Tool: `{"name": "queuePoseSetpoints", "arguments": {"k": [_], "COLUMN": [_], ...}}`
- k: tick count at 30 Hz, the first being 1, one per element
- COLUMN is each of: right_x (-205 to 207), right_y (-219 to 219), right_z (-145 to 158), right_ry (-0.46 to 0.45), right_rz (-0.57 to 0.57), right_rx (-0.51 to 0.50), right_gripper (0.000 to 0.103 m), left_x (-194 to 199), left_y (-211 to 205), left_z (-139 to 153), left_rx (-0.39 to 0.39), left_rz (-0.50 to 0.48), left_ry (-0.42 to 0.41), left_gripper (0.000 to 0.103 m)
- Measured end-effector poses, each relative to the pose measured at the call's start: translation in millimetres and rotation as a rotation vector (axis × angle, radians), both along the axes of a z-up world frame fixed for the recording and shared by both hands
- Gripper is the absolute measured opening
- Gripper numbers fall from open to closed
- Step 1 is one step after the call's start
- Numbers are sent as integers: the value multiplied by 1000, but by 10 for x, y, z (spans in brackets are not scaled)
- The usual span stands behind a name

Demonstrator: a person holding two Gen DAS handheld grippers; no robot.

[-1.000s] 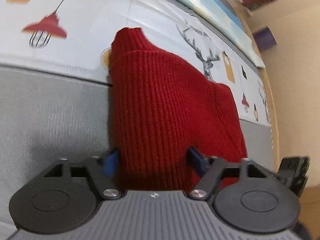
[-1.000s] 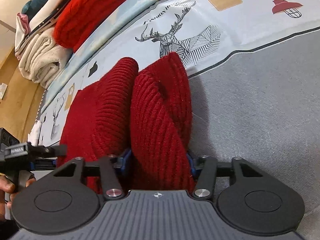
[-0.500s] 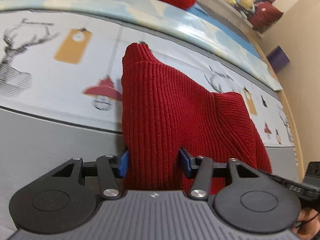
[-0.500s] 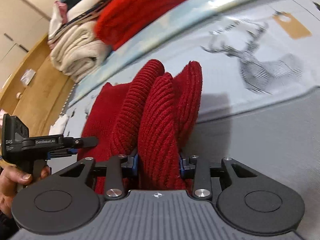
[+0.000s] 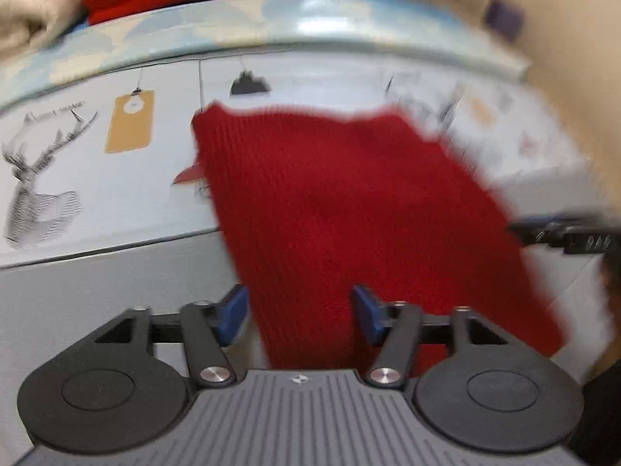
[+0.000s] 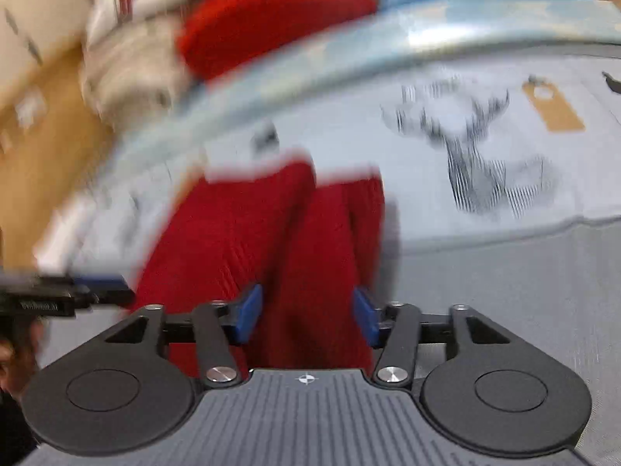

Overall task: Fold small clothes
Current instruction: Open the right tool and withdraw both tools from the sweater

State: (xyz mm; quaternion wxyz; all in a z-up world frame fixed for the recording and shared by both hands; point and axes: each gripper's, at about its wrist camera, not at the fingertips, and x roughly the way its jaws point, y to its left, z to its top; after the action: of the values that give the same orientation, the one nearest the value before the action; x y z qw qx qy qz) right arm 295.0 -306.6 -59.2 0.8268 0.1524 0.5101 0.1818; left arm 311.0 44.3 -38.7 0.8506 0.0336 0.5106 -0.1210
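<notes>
A red knit garment (image 5: 349, 213) lies folded on the printed bed cover. My left gripper (image 5: 299, 310) hovers over its near left edge with jaws opening. The cloth sits between the blue pads (image 5: 233, 310), and a gap shows at the left pad. In the right wrist view the same garment (image 6: 271, 240) shows two ribbed folds. My right gripper (image 6: 306, 312) straddles the right fold, its jaws opening and its pads drawn off the knit. Each gripper appears blurred at the edge of the other's view: the right gripper (image 5: 562, 233) and the left gripper (image 6: 58, 295).
The cover (image 5: 97, 194) carries deer, tag and lamp prints, with a grey band (image 6: 504, 291) along the near side. A stack of folded clothes (image 6: 252, 27), red and beige, sits at the far edge. A wooden surface (image 6: 42, 128) runs beyond the bed's left side.
Both grippers' jaws have widened off the red folds they pinched half a second ago. The garment has spread flatter on the cover. Both views have lifted and rolled, now blurred.
</notes>
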Motion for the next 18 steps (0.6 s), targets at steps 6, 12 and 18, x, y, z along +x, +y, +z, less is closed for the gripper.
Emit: {"name": "queuePoseSetpoints", "arguments": {"k": [6, 12, 18], "right_x": [-197, -559, -1131], "right_y": [175, 161, 266], "right_z": [145, 683, 1141], "right_ry": [-105, -276, -396], "right_rz": [59, 35, 1], "right_rx": [-254, -298, -245], "right_gripper": [57, 68, 88], "left_x": [-216, -571, -1333], "left_y": [-24, -44, -181], "left_z": [314, 739, 991], "left_rx": [36, 76, 130], "left_rz": [38, 74, 124], "left_ry": [-147, -253, -430], "left_gripper": [81, 95, 103]}}
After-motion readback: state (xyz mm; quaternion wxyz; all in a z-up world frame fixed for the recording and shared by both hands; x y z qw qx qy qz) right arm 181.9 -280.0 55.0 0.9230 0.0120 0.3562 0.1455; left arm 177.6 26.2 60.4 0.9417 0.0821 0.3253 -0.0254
